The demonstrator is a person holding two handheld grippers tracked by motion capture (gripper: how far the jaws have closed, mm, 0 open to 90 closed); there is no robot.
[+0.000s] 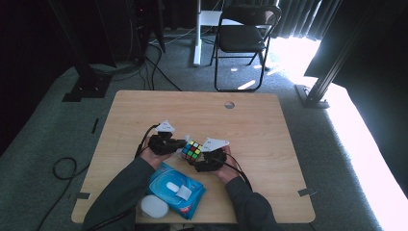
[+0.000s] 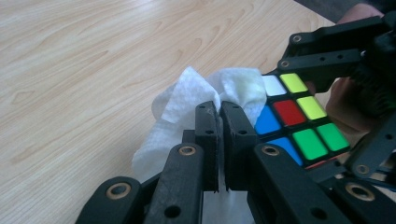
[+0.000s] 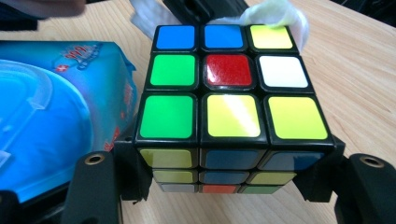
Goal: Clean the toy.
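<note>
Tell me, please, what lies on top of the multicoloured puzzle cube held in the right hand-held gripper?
A crumpled white wet wipe, pinched by the left hand-held gripper, rests on the multicoloured puzzle cube at its far edge. The stickers beneath the wipe are covered.

One multicoloured plastic puzzle cube (image 1: pixel 191 151), one crumpled white paper wipe (image 2: pixel 196 95), one blue soft wipes pack (image 1: pixel 174 189), one round white lid (image 1: pixel 154 207), two black hand-held grippers: left (image 1: pixel 180 145), right (image 1: pixel 201 160).
</note>
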